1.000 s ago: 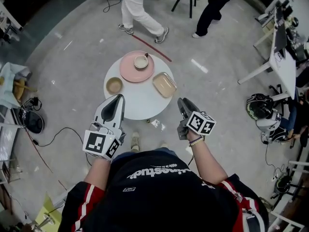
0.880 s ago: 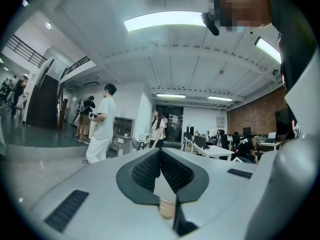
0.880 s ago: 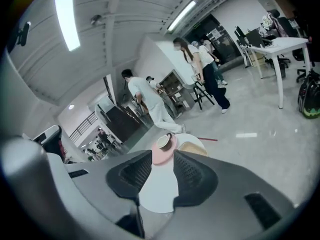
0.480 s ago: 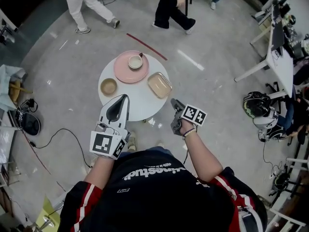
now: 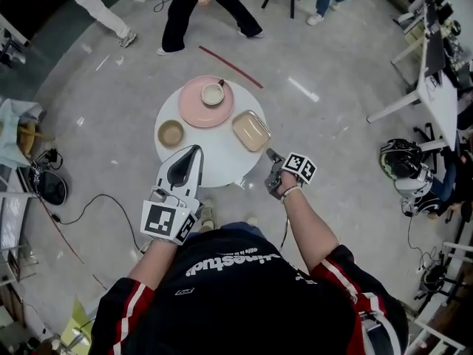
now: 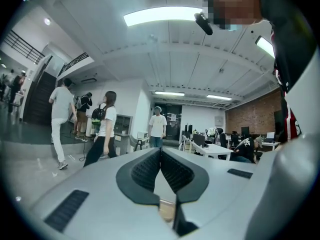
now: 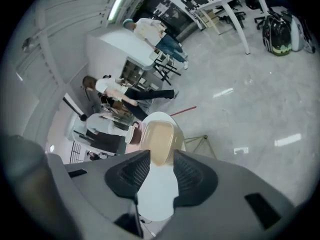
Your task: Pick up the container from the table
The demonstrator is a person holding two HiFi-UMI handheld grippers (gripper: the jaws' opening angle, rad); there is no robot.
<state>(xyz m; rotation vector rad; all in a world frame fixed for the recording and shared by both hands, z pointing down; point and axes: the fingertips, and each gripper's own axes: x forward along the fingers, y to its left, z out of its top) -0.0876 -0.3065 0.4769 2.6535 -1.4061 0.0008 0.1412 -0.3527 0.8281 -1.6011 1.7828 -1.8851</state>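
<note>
A grey polished floor [image 5: 332, 124] spreads under everything, with a round white table [image 5: 214, 157] standing at its middle, just ahead of the person. The left gripper [image 5: 196, 150], the bulkier of the 2 in the head view, is held level over the table's near left edge; in the left gripper view its jaws meet at the tips [image 6: 160, 154] with nothing clamped between them. The right gripper [image 5: 272, 154] hangs just off the table's near right edge, tilted downward toward the tabletop; its jaws [image 7: 161, 159] stand well apart and are opening, and nothing lies between the pads. A pink plate [image 5: 191, 115] sits on the far side of the table. The container [image 5: 251, 130], a shallow beige rectangle with rounded corners, lies on the right part of the table, just beside the plate and ahead of the right gripper, which does not touch it; the right gripper view frames the container [image 7: 159, 136] beyond the gap of the jaws. A small tan bowl [image 5: 171, 132] rests at the table's left, and 1 cup [image 5: 213, 93] stands on the plate
</note>
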